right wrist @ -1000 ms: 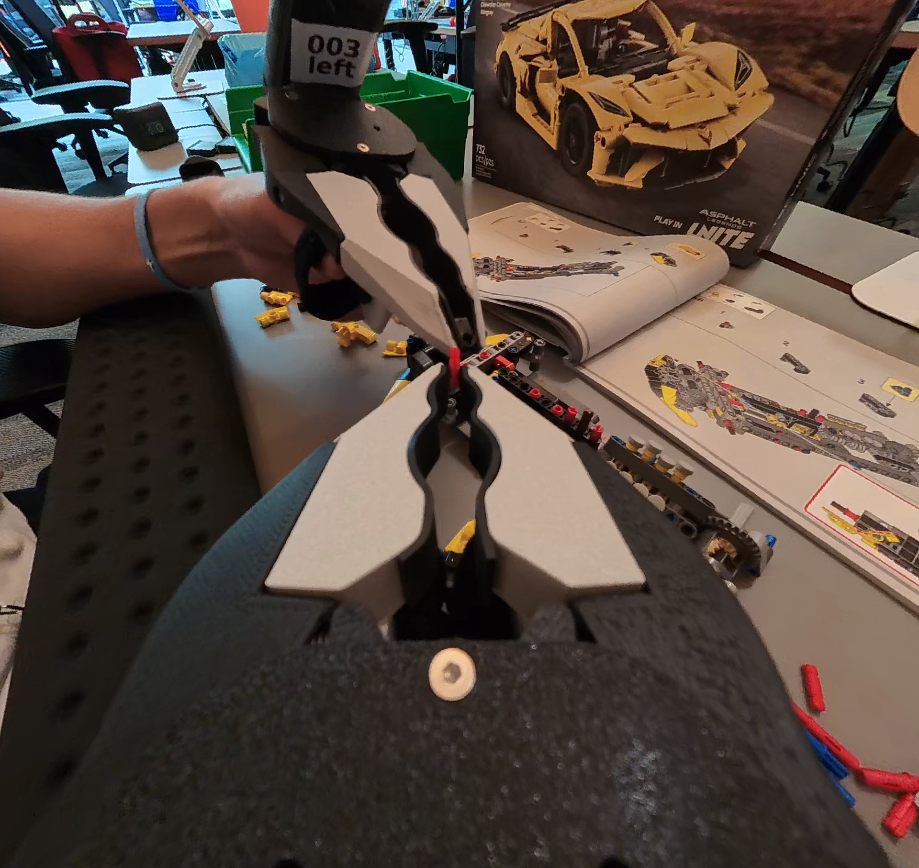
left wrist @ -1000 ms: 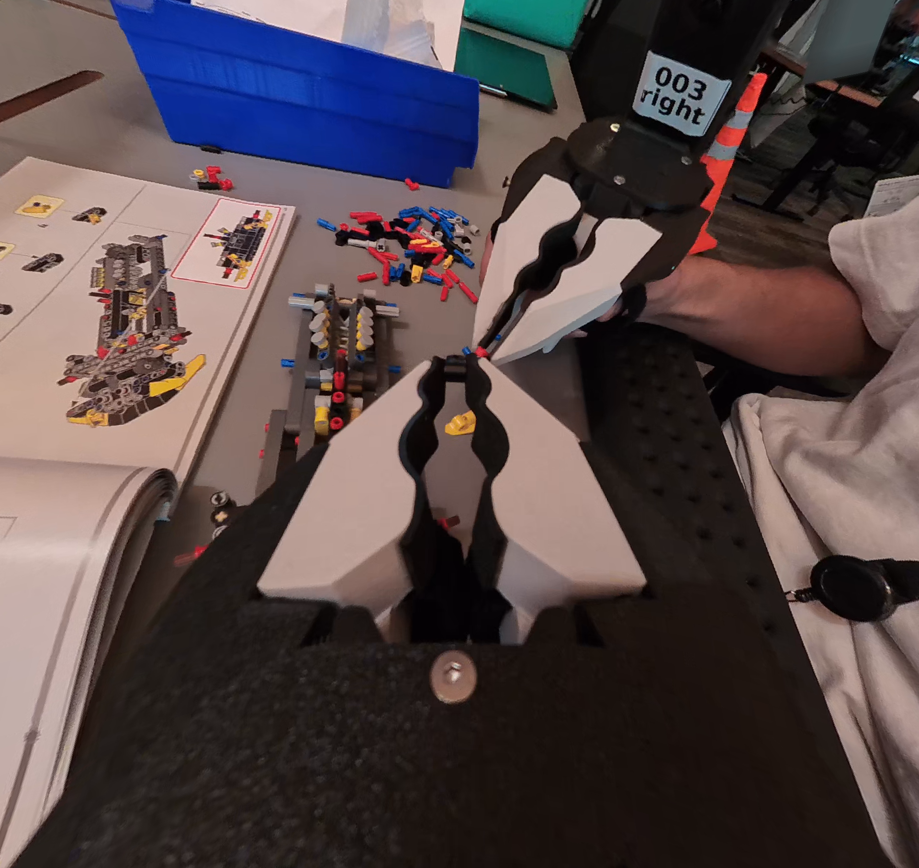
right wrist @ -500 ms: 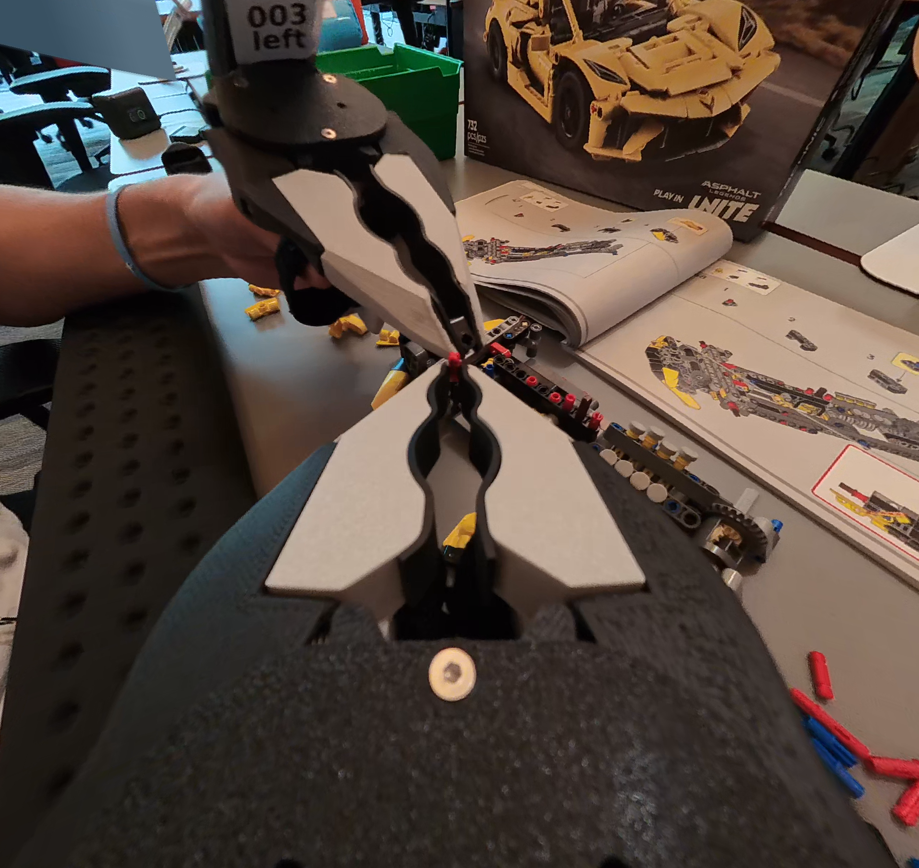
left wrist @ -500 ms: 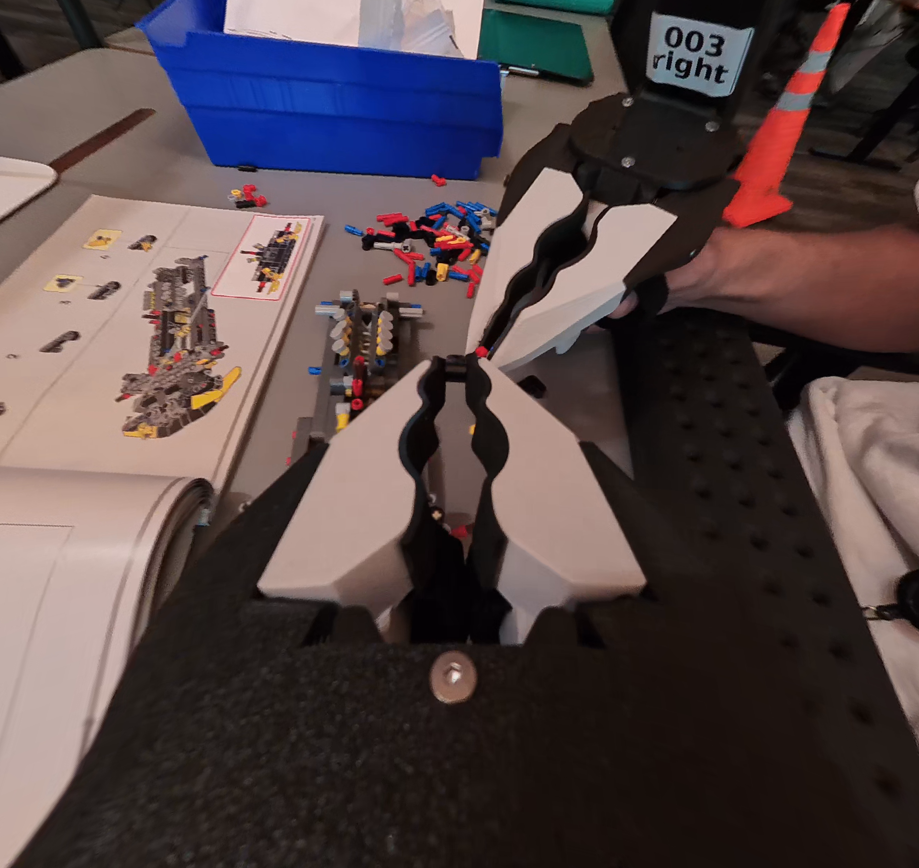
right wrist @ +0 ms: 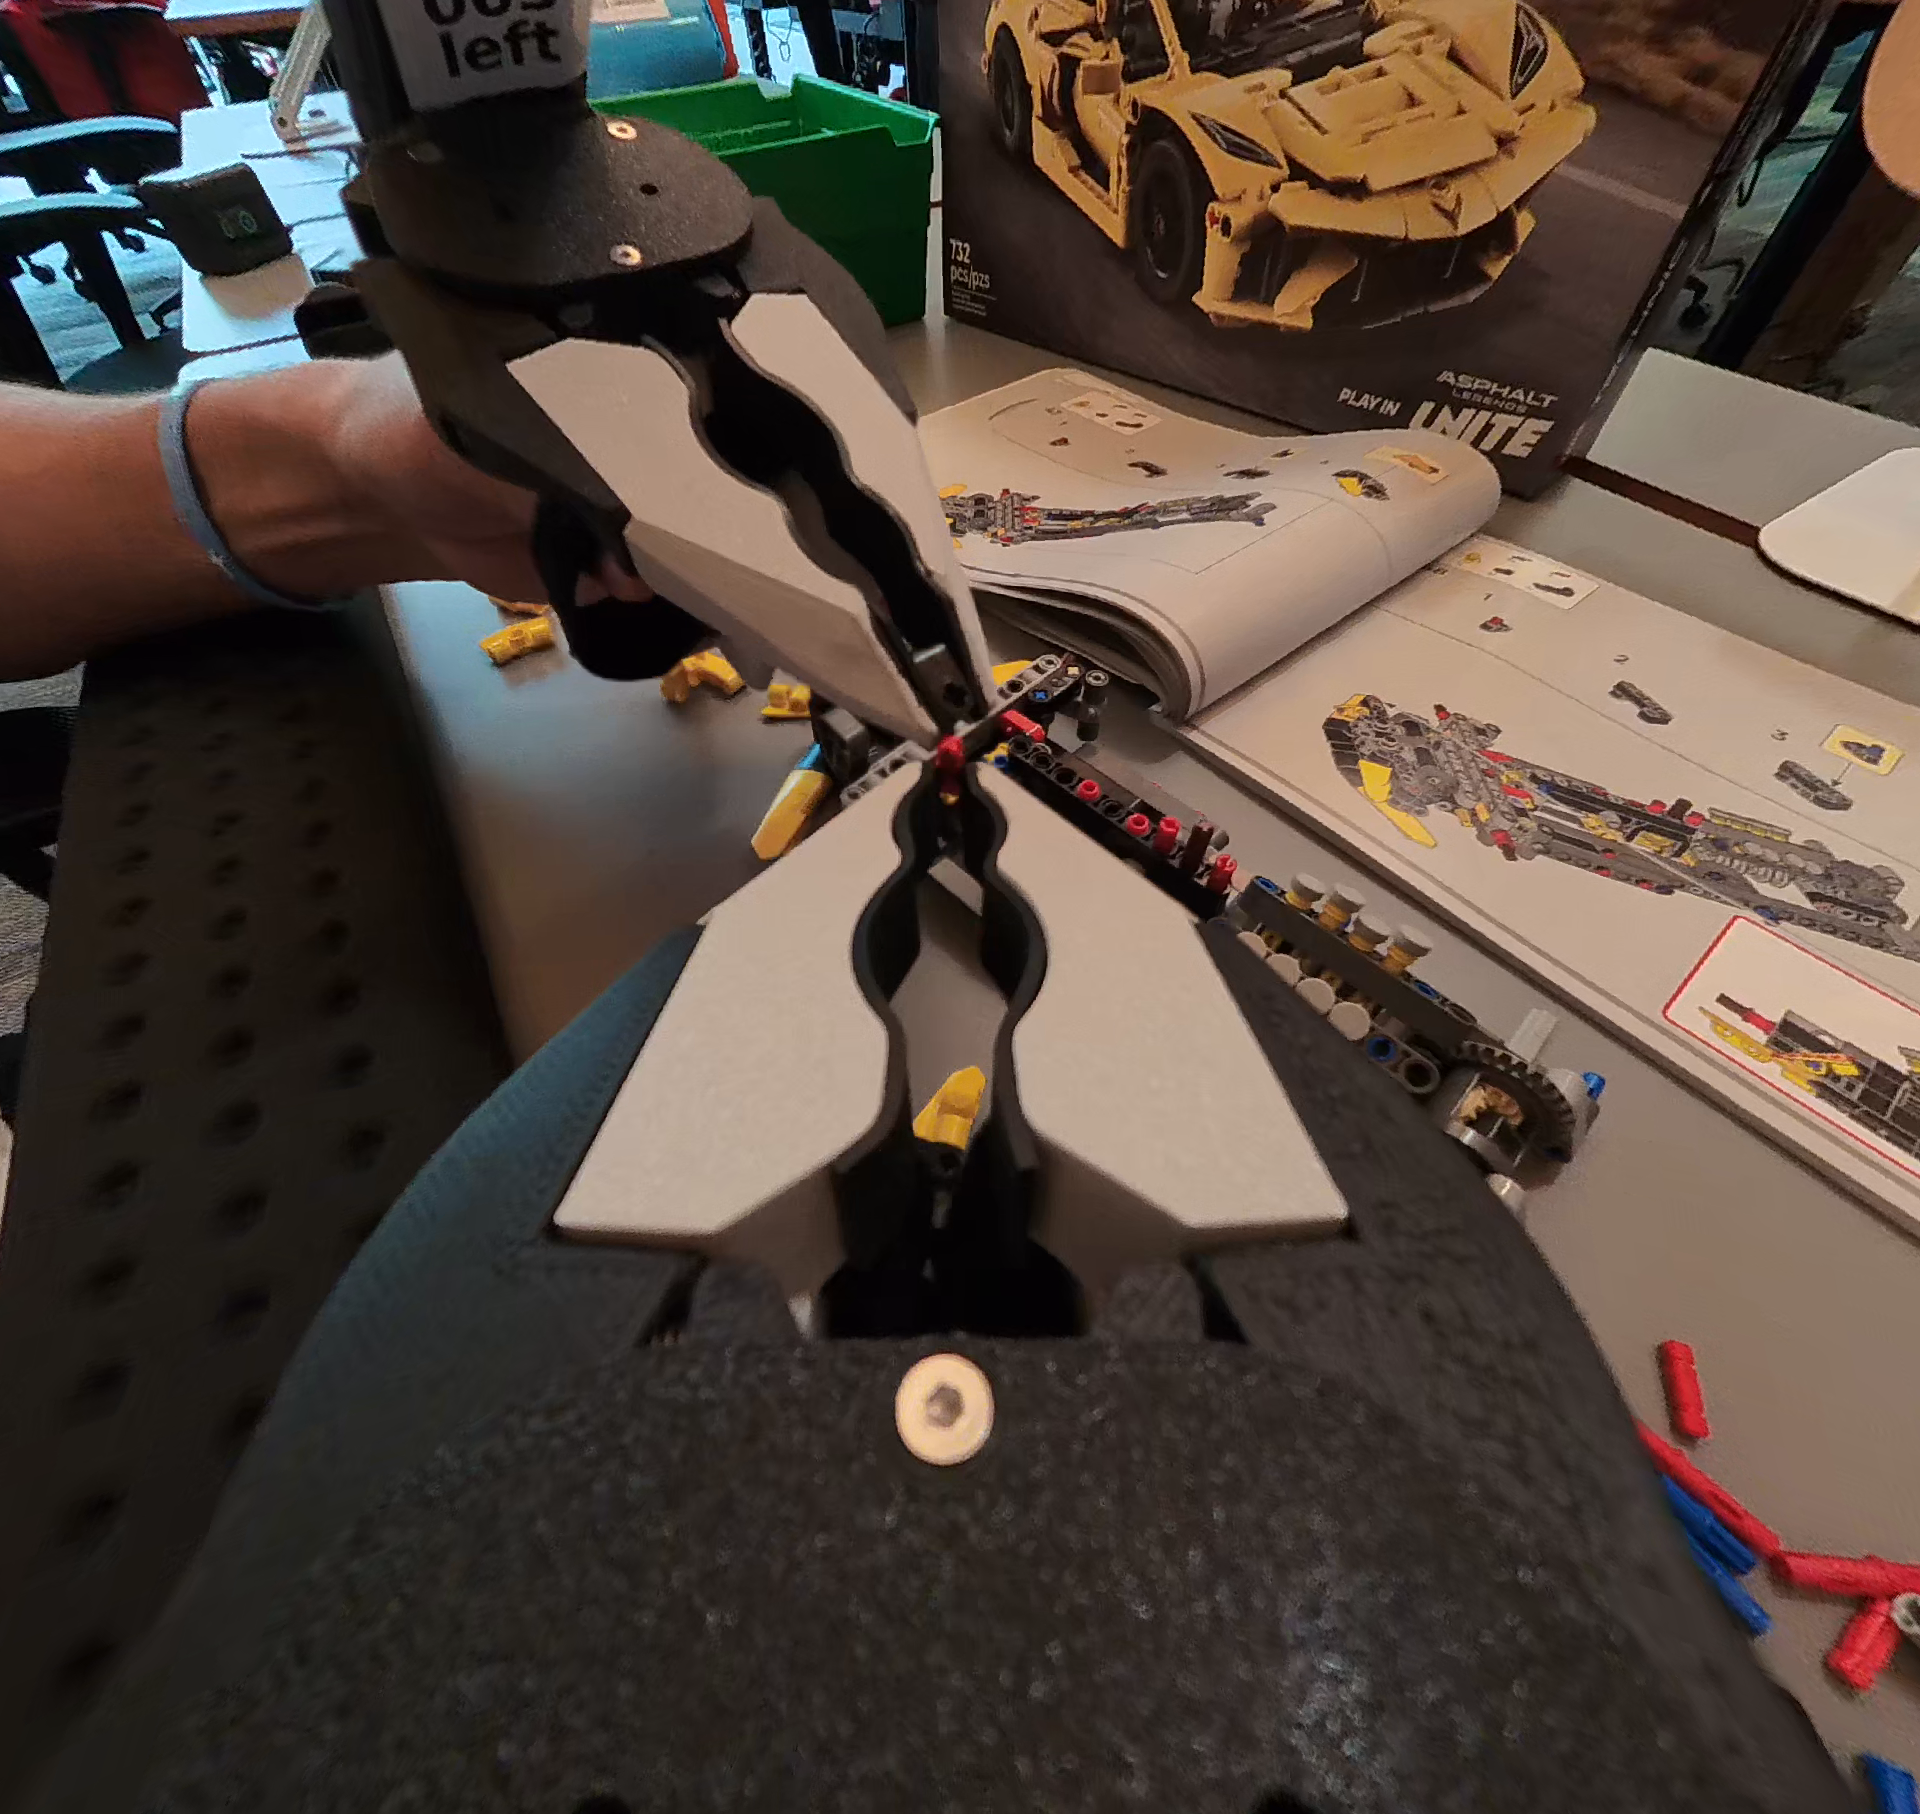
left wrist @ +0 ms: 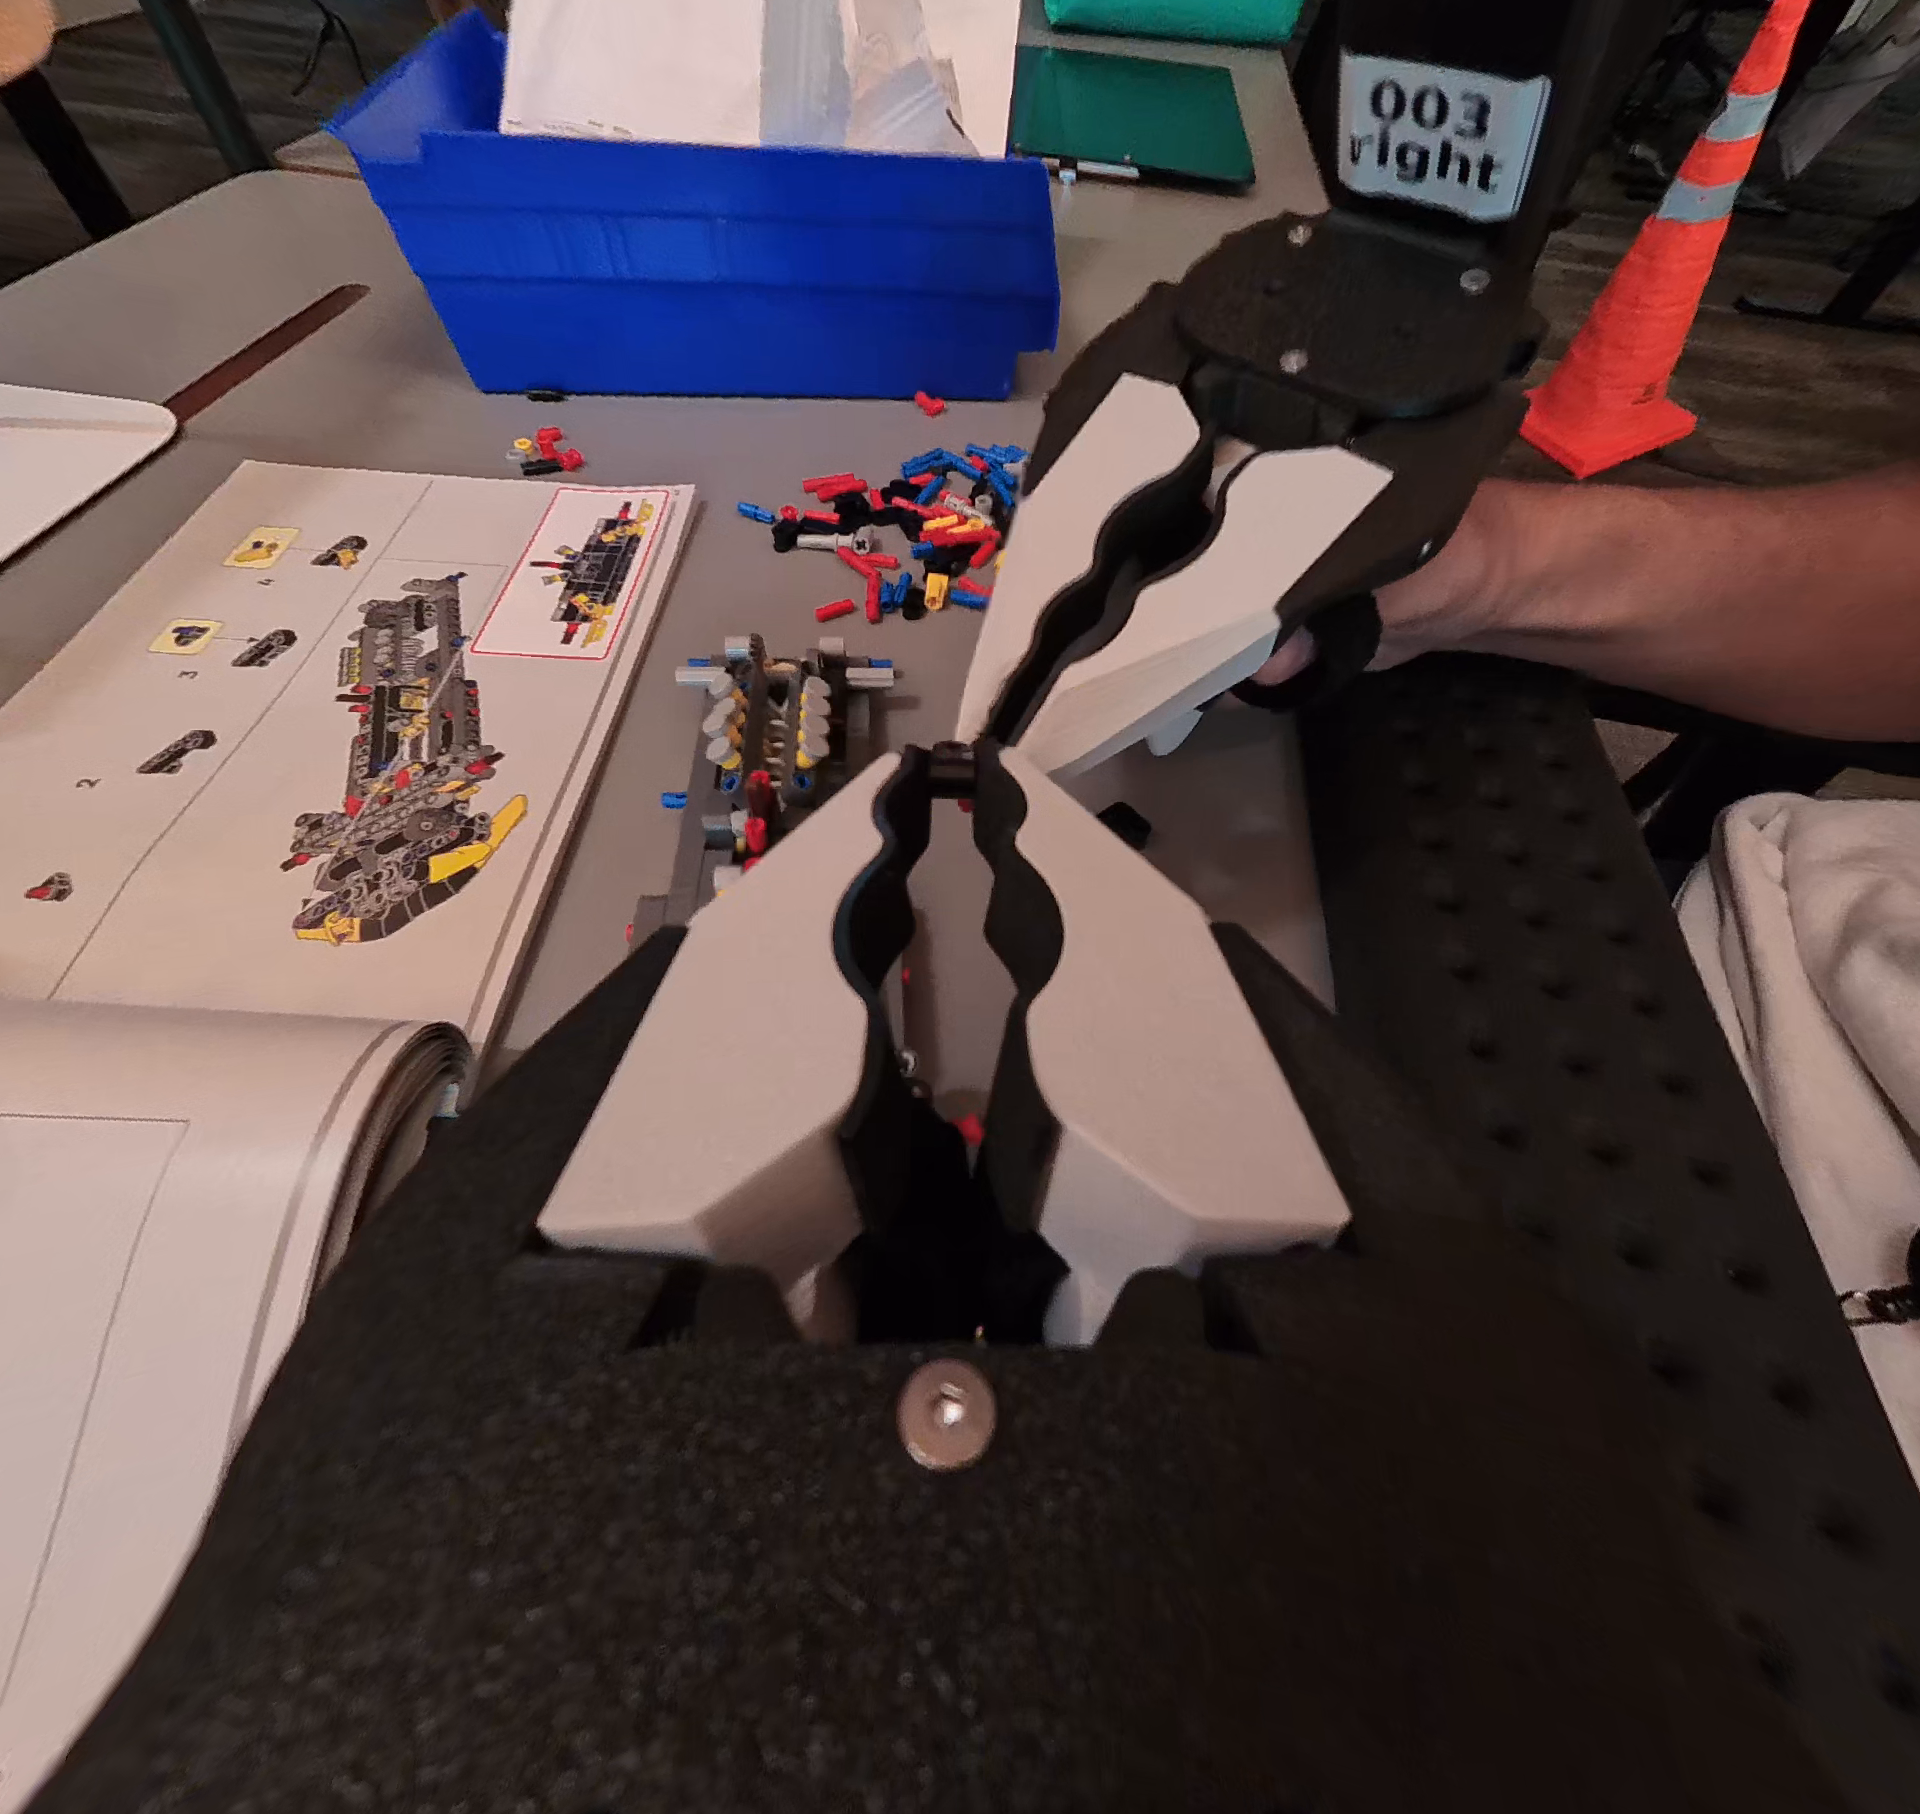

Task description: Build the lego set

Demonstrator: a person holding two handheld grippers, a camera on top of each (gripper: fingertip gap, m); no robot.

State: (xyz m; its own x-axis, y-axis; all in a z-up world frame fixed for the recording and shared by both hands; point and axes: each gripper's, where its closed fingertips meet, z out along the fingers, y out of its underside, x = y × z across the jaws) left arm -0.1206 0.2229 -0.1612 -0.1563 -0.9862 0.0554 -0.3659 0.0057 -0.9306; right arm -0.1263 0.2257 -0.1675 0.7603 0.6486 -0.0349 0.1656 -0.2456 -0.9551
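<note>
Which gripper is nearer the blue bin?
Right. The right gripper reaches in from the side where the blue bin stands, and its body sits close beside it; the left gripper is nearer the table edge.

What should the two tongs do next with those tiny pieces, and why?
Probably push the red pin held by the right tongs into the small black piece held by the left tongs. Both are shut on their parts, tip to tip above the table.
</note>
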